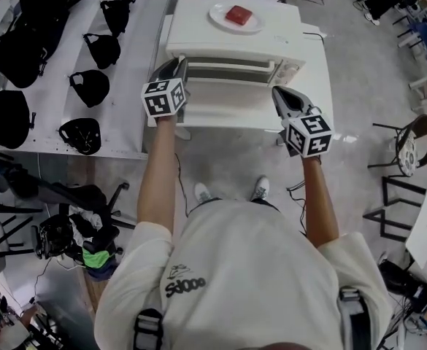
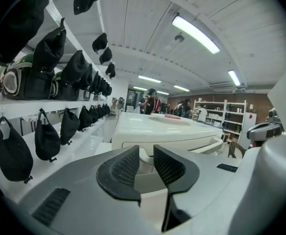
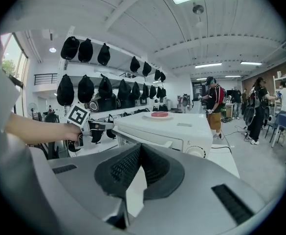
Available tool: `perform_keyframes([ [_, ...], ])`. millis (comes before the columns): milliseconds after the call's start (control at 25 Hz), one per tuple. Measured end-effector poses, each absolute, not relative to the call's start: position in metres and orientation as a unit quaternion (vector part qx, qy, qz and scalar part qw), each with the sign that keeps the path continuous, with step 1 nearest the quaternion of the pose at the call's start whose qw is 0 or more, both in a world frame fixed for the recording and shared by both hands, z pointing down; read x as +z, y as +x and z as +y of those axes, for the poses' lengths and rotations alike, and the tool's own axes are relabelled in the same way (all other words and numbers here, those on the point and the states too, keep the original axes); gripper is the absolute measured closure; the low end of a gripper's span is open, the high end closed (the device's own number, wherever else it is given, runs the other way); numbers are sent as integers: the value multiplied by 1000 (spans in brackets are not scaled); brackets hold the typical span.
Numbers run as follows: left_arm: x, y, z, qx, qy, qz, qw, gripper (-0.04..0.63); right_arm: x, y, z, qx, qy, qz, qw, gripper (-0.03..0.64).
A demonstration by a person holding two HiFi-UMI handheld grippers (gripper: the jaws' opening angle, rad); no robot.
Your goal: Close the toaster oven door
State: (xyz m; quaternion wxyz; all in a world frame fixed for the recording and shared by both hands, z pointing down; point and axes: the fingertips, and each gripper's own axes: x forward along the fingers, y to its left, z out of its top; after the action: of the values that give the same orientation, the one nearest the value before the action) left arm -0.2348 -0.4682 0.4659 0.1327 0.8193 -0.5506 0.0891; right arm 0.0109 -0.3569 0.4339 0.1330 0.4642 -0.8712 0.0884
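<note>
Jaws flank the toaster oven (image 1: pixel 286 31), plate (image 1: pixel 216 14) on top, black bags (image 1: pixel 89 87) alongside.

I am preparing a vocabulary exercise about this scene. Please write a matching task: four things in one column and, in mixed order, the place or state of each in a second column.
Column 1
1. plate
2. red block
3. left gripper
4. right gripper

Column 2
a. jaws together
b. on top of the toaster oven
c. jaws apart
d. lying on the plate

Pairs: 1-b, 2-d, 3-c, 4-a
</note>
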Motion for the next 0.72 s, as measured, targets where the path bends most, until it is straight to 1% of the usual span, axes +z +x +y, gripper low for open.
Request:
perform_keyframes([
  [240,443,-237,-450,109,818,-557,90,501,401,23,-357,51,474,-871,120,609],
  [360,421,-235,-437,112,822,-554,64,545,376,24,-356,42,466,-878,102,609],
  [440,402,-235,-428,110,825,-553,43,561,358,24,-358,30,464,-880,94,609],
  [720,335,-221,-399,106,832,-544,-29,577,306,19,-362,-22,460,-885,73,609],
])
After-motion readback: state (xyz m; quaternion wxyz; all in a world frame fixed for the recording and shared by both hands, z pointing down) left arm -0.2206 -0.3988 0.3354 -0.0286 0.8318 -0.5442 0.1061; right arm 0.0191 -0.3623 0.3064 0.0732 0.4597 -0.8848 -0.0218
